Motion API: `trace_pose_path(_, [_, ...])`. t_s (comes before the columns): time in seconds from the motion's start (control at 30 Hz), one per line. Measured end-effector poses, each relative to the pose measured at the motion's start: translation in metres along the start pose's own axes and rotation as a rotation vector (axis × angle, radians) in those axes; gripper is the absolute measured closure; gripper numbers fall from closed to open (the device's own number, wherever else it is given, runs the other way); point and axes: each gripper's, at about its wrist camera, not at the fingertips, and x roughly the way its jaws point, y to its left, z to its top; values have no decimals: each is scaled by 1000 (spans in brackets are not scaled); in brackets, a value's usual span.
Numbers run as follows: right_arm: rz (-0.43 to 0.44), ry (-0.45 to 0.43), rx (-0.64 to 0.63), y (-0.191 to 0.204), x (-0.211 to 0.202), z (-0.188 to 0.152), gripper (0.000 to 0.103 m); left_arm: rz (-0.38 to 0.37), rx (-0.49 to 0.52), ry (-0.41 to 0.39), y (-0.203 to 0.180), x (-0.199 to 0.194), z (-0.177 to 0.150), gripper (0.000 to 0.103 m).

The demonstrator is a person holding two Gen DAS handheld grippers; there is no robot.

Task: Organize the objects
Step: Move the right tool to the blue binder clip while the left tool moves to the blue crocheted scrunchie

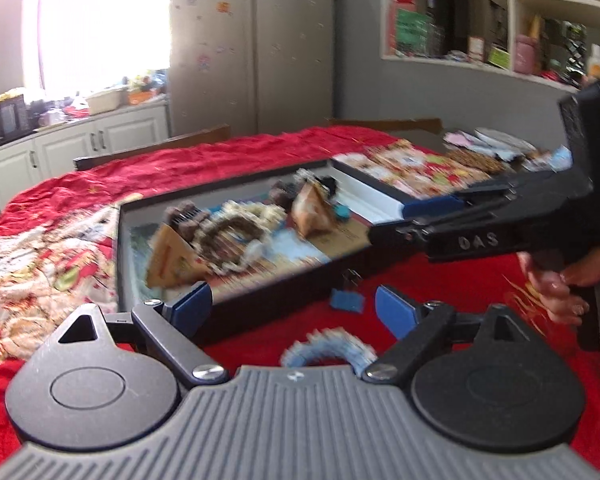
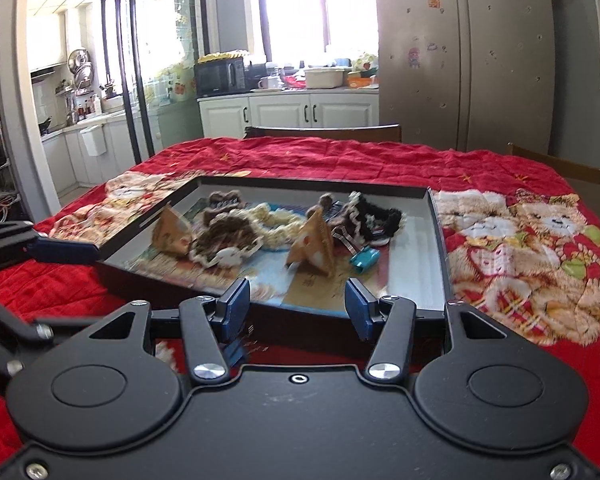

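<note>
A shallow black box [image 1: 220,191] [image 2: 312,184] lies on the red cloth. It holds brown, cream and black fuzzy scrunchies, two tan triangular pieces [image 2: 314,246] and a teal clip [image 2: 364,258]. My left gripper [image 1: 294,312] is open wide just in front of the box's near wall. A small blue clip [image 1: 347,301] lies on the cloth between its fingers, untouched, and a light blue scrunchie [image 1: 328,350] lies closer to the camera. My right gripper [image 2: 297,306] [image 1: 432,204] stands half open at the box's near edge, with nothing between its pads.
The red quilt with a bear print [image 2: 520,240] covers the table. Papers and small packets [image 1: 480,152] sit at its far right. Wooden chair backs [image 2: 324,132] stand at the far side. A hand [image 1: 556,284] holds the right gripper's handle. Cabinets and a fridge stand behind.
</note>
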Motion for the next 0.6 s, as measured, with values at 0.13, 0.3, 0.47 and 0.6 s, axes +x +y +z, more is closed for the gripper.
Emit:
trace_pose_path(0.13, [22, 21, -14, 9, -4, -9, 52, -24, 40, 29, -11, 1, -12, 9])
trace_pose_path(0.3, [50, 51, -43, 20, 0, -19, 52, -40, 12, 67, -12, 12, -23, 9])
trace_pose_path(0.47, [75, 83, -65, 26, 14, -26, 54, -23, -14, 83, -5, 19, -30, 10])
trace_pose_path(0.6, [73, 107, -76, 29, 24, -31, 54, -20, -37, 100, 1, 24, -34, 16])
